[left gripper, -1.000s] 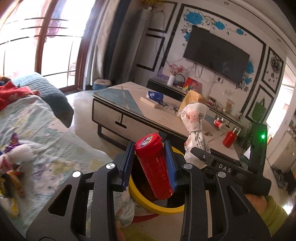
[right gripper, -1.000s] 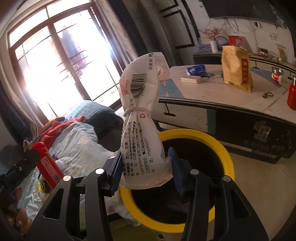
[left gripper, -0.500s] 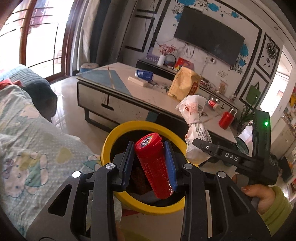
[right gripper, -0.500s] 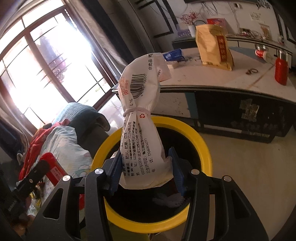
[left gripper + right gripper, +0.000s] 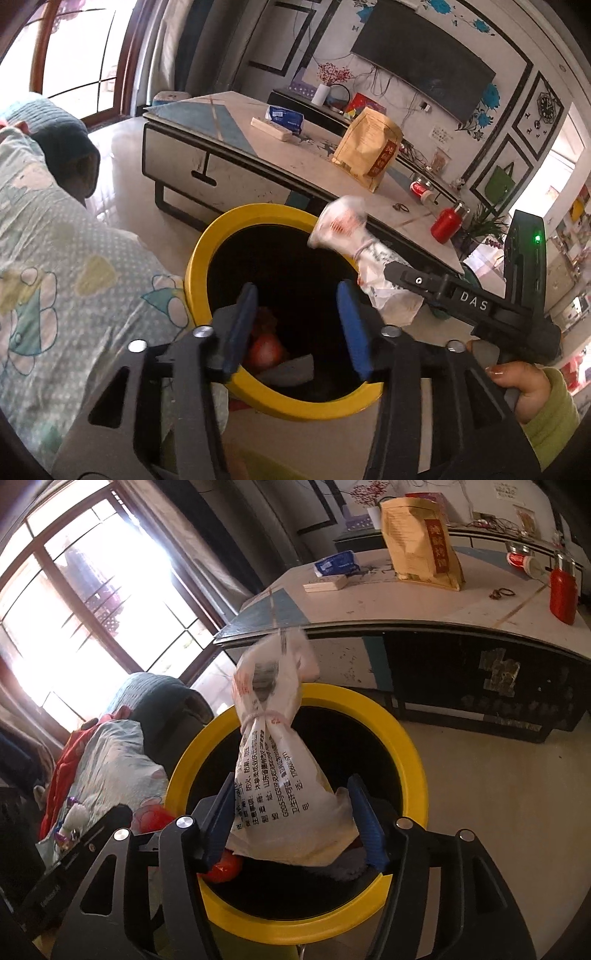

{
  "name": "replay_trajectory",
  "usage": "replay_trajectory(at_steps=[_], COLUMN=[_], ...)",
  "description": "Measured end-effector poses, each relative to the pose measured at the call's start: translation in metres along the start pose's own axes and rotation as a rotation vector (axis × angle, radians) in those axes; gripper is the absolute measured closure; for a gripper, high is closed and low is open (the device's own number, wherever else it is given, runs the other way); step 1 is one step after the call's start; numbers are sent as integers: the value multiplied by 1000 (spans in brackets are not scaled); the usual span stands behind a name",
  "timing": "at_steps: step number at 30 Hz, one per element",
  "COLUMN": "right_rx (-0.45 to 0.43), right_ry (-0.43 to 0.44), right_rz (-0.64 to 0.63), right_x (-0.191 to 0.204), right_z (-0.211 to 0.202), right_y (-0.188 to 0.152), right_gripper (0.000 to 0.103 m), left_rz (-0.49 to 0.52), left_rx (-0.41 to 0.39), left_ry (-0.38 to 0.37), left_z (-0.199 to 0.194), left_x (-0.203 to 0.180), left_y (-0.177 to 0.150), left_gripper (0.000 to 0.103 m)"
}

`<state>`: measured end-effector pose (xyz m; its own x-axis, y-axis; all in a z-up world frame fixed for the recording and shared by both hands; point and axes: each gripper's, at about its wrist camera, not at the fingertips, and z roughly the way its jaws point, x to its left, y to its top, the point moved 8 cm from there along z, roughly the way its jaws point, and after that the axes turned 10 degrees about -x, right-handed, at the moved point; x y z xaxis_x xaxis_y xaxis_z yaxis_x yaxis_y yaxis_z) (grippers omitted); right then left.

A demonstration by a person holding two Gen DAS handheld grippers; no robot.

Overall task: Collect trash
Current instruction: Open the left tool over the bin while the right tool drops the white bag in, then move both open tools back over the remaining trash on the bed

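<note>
1. Bin (image 5: 284,400): on the floor, between the bed (image 5: 55,266) at its left and the bench (image 5: 236,147) behind it.
2. Left tool (image 5: 295,325): over the bin's near rim, jaws apart with nothing between them, just opened.
3. Right tool (image 5: 295,819): over the bin mouth, to the right of the left tool; jaws just opened, bag (image 5: 280,775) between them, tilted over the opening.
4. Can (image 5: 223,866): inside the bin, low at its left side.
5. Paper sack (image 5: 369,147): upright on the bench.
6. Bottle (image 5: 445,223): on the bench, right of the sack.
7. Box (image 5: 271,127): on the bench, left of the sack.
8. Television (image 5: 421,66): on the wall behind the bench.
</note>
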<state>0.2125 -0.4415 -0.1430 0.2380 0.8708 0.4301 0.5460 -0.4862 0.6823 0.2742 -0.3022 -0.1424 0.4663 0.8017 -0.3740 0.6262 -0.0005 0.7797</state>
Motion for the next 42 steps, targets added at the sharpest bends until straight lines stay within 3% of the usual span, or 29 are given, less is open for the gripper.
replay_trajectory(at_steps=[7,9,11,14,29,42], right_rx=[-35,-44,-48,-55,-155,-124], right_ry=[3,14,18,30,117,189], right_rz=[-14,-28,-36,-56,-183,-309], right_x=[6,13,18,29,107,165], right_z=[-9,-11,-12,-15,-50,-63], right_y=[6,7,8,7,3,-29], right_gripper=[38,36,34,31,17,16], left_rz=[-3,-1,9,25,-18,-54], left_rx=[-43,-64,-87,-110,-276,-349], left_ry=[51,67,93,132,290,386], left_z=[-31,-42,-56,-74,-167,-222], left_x=[10,12,15,19,57,86], left_y=[9,12,15,18,30,29], left_gripper=[37,23,16,11,11,11])
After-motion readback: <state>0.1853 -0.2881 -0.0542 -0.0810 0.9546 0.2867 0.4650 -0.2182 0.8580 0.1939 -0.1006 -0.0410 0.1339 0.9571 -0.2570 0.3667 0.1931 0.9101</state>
